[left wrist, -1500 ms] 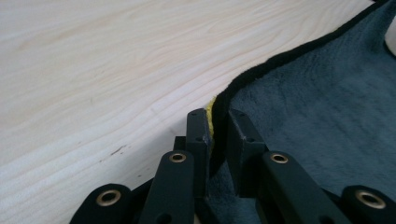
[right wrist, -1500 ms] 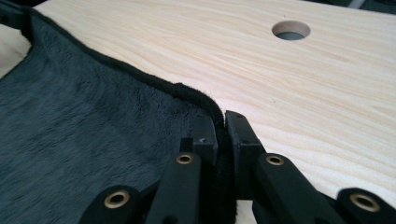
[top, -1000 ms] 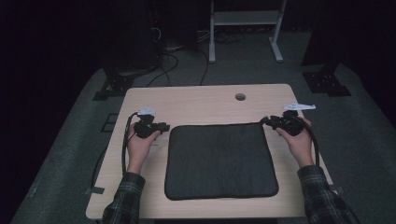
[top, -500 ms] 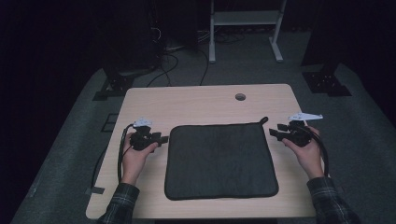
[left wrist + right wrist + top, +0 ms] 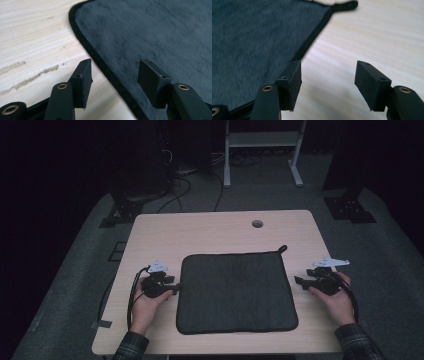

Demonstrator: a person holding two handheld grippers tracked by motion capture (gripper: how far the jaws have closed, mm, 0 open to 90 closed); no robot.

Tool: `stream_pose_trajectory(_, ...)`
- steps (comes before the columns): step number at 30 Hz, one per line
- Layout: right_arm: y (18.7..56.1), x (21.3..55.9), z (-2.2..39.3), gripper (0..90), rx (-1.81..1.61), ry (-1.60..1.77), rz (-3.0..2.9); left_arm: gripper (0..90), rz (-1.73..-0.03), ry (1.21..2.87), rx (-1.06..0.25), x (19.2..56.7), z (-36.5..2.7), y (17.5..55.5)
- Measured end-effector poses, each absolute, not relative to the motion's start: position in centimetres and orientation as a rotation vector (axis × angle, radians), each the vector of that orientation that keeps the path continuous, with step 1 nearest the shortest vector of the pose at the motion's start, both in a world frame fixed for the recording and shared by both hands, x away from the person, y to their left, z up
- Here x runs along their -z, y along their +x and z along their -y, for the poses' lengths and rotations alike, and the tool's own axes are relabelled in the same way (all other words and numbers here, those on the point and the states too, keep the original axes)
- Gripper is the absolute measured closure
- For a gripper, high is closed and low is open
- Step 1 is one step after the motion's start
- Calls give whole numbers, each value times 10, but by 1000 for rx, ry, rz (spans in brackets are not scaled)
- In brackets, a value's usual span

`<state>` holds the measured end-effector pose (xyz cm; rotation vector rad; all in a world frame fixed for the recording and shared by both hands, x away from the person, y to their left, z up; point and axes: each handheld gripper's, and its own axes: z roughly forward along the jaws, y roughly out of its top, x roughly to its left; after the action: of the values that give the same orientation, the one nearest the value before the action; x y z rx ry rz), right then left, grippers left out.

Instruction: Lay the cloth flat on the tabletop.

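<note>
Your dark mat lies flat near the front of the worktop, its hanging loop at the far right corner. Your left gripper sits at the mat's left edge, touching or just short of it in the high view. In the left gripper view, its jaws stand apart and have just been opening; the mat's bound edge runs across the gap, with nothing pinched. Your right gripper rests just beside the mat's right edge, apart from it. Its jaws have likewise just been opening (in the right gripper view, bare wood lies between them), so it is released too.
</note>
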<state>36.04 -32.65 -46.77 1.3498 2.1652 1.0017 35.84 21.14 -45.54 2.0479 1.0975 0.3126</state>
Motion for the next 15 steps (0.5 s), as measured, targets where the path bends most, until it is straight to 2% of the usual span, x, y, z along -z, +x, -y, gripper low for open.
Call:
stream_pose_trajectory(3, 357, 474, 325, 297, -927, 1358, -2201, 417, -1102, 2065, -329, 459, -209, 354)
stream_pose_trajectory(8, 350, 480, 324, 281, -925, 1347, -2207, 373, -1098, 2081, -327, 464, -204, 354)
stream_pose_trajectory(9, 349, 481, 325, 256, -935, 1346, -2204, 357, -1098, 2086, -325, 466, -202, 354)
stream_pose_trajectory(15, 349, 486, 324, 203, -974, 1335, -2162, 364, -1104, 2102, -336, 471, -196, 352)
